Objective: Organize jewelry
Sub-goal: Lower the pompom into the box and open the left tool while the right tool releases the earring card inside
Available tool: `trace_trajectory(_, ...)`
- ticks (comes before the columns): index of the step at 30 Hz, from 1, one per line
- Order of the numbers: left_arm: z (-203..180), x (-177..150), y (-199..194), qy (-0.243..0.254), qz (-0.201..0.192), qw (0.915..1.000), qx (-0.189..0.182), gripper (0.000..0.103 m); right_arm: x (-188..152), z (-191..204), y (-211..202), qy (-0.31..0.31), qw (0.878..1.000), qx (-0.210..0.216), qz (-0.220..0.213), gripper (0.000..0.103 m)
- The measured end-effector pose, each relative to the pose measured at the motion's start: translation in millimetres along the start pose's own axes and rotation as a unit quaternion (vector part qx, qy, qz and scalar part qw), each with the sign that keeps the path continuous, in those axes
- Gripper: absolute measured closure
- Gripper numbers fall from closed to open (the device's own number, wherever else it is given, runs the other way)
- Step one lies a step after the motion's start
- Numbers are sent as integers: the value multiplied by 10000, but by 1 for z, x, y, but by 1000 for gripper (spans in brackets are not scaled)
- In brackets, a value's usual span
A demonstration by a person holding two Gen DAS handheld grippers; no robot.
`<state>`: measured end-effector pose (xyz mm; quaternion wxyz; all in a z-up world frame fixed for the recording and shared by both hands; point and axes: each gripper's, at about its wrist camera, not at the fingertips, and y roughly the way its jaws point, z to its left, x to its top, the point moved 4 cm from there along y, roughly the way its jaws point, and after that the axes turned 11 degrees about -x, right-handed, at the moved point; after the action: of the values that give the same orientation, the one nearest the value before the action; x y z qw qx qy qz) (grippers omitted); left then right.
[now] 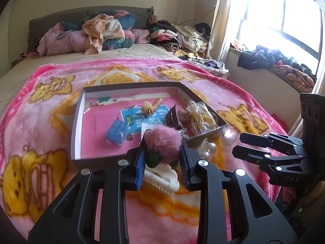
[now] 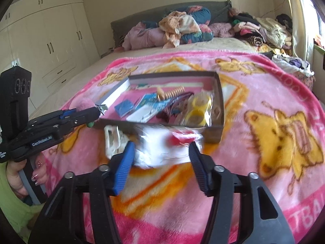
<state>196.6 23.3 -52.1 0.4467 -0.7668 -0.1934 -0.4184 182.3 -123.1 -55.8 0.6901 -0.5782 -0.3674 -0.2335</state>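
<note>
Wardrobe doors (image 2: pixel 46 40) and a hand (image 2: pixel 22 174) in a green sleeve appear only in the right wrist view; the bright window (image 1: pixel 284 16) only in the left. The left gripper (image 1: pixel 163 142) is clamped on a pink pompom (image 1: pixel 162 140), above a white comb (image 1: pixel 160 178), just short of the box's (image 1: pixel 78 109) near wall. The right gripper (image 2: pixel 161 152) is partly closed around a blurred clear bag (image 2: pixel 162 146); contact is unclear. Bare blanket (image 2: pixel 274 122) spreads rightward.

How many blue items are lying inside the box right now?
2: a small blue case near the box's front left, and a blue card mid-box. Others may hide beneath the bags.
</note>
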Motion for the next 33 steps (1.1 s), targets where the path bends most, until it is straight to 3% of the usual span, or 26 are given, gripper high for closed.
trace_trajectory(8, 7, 9, 19, -63, 30, 10000, 45, 82, 11, -14, 14, 52, 9999, -139, 20, 54)
trace_trajectory(10, 8, 10, 24, -86, 48, 9999, 28, 82, 2, -17, 19, -8, 9998, -148, 157, 45)
trace_trajectory(11, 8, 10, 26, -81, 58, 9999, 27, 82, -4, -18, 22, 5, 9996, -138, 252, 32)
trace_trajectory(12, 8, 10, 27, -78, 67, 9999, 24, 82, -9, -19, 26, 12, 9993, -119, 347, 29)
trace_trajectory(16, 5, 9, 32, -54, 100, 9999, -15, 81, -28, -20, 43, -45, 9972, -141, 734, 28)
trace_trajectory(23, 4, 8, 36, -13, 138, 9999, -35, 81, -38, -5, 63, -616, 9939, -352, 845, 10)
trace_trajectory(28, 8, 9, 38, -59, 135, 9999, -19, 81, -41, -1, 75, -854, 9911, -365, 954, 10)
trace_trajectory(33, 13, 11, 42, -111, 147, 9998, 11, 81, -45, 5, 74, -1089, 9896, -385, 853, 17)
